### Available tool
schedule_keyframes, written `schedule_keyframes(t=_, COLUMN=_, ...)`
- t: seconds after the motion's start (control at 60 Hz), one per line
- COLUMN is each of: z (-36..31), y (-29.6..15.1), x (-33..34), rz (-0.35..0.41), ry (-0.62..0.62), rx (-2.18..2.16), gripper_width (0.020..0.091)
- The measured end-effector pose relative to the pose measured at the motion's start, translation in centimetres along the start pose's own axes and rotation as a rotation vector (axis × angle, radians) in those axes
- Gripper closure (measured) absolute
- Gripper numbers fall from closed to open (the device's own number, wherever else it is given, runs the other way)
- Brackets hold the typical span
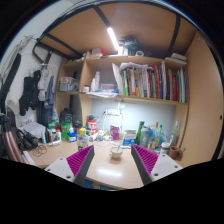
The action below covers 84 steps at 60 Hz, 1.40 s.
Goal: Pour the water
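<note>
Hand-held gripper (114, 163) hangs released above the tabletop (112, 172), fingers wide apart, grasping nothing; a small cup (117, 152) stands just ahead between them, bottles (150, 135) beyond, books (152, 81) on the shelf

A wooden shelf unit (125, 80) stands at the back of a light wooden surface (110, 172). On the shelf, a row of books (152, 80) fills its right half. Above the shelf, a strip light (113, 38) glows under a wooden overhang. Left of the shelf, a white wall (30, 75) carries dark hanging items. Below the shelf, bottles and jars (75, 128) crowd the back of the surface.
</note>
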<state>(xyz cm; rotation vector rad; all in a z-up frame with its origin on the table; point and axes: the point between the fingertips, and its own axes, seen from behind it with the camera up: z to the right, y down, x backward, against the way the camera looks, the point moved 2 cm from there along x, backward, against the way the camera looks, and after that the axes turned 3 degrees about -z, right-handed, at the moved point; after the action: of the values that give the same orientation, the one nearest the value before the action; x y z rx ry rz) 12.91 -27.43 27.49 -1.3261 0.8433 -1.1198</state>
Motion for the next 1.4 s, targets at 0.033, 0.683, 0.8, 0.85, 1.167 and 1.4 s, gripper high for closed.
schedule_keyframes(t=0.033, z=0.2, y=0.1, x=0.0, rz=-0.003, ry=0.005, rx=0.000, gripper_width=0.0281)
schedule_keyframes(t=0.683, z=7.0, y=1.2, x=0.4, rz=-0.009, ry=0.087, rx=-0.042, gripper_width=0.0279)
schedule_keyframes(t=0.8, z=6.3, y=1.4, x=0.1, rz=-0.008, ry=0.064, rx=-0.042, gripper_width=0.0278)
schedule_keyframes(t=0.85, z=5.6, y=1.6, x=-0.2, rz=-0.009, ry=0.048, rx=-0.041, gripper_width=0.0276)
schedule_keyframes(t=1.167, z=-1.8, y=4.7, x=-6.0, rz=-0.034, ry=-0.098, rx=-0.009, gripper_width=0.0276)
schedule_keyframes(t=1.4, z=-11.8, y=7.5, x=-12.6, rz=0.002, ry=-0.288, rx=-0.006, gripper_width=0.0270)
